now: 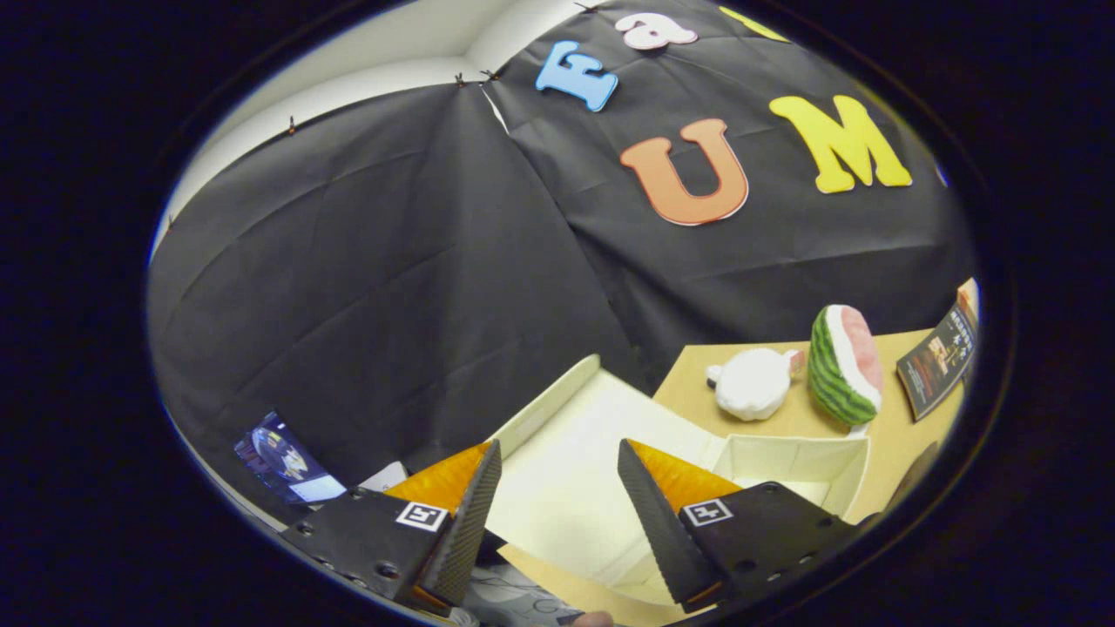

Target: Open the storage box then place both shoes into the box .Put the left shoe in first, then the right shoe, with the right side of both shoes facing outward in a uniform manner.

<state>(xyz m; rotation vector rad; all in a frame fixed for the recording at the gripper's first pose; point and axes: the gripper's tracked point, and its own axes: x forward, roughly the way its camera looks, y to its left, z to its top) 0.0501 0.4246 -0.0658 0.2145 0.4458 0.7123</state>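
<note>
Jaws point(557, 501) of mine hang released, gripping nothing, with the open storage box point(566, 488) between and just beyond them. At two o'clock, on the counter point(888, 427), sit a white plush point(751, 383) and watermelon toy point(843, 364).

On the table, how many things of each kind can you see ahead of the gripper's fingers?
Storage box, open: 1
Plush toys: 2, a white one and a watermelon slice
Booklet: 1
Total: 4
The gripper is open, holding nothing.
</note>
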